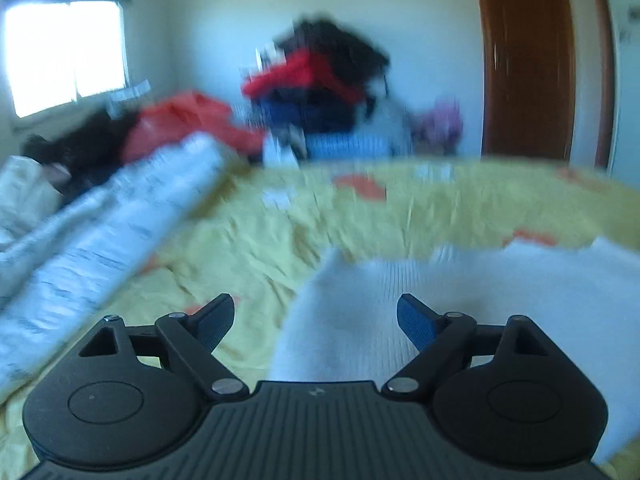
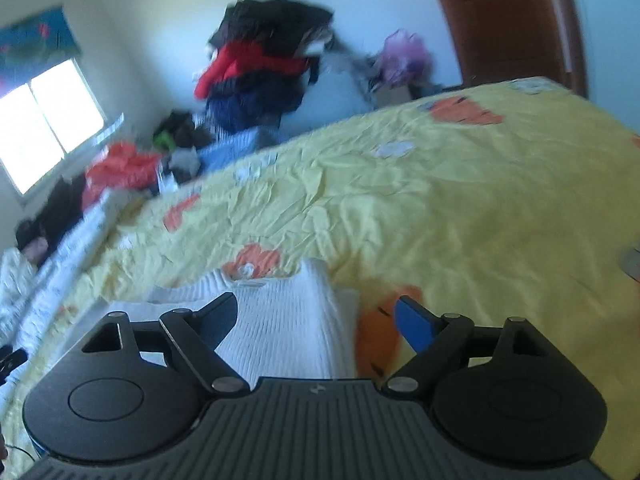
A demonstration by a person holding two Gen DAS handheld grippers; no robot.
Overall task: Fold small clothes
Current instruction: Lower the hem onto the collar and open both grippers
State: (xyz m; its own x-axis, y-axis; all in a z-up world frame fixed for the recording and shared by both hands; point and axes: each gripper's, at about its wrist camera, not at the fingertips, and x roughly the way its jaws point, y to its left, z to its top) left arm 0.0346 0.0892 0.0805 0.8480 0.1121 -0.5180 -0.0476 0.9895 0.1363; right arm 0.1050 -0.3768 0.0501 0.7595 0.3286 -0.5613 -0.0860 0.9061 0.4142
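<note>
A small white ribbed garment (image 1: 460,300) lies flat on the yellow bed sheet (image 1: 280,232). In the left wrist view my left gripper (image 1: 316,322) is open and empty, just over the garment's left edge. In the right wrist view the same white garment (image 2: 280,320) lies under my right gripper (image 2: 316,320), which is open and empty above the garment's right edge. The near part of the garment is hidden by the gripper bodies. Both views are blurred.
A rolled white quilt (image 1: 100,232) lies along the bed's left side. A pile of red, black and blue clothes (image 1: 320,92) stands beyond the bed. An orange cloth (image 1: 180,120) lies near the window. A brown door (image 1: 528,56) is at the right.
</note>
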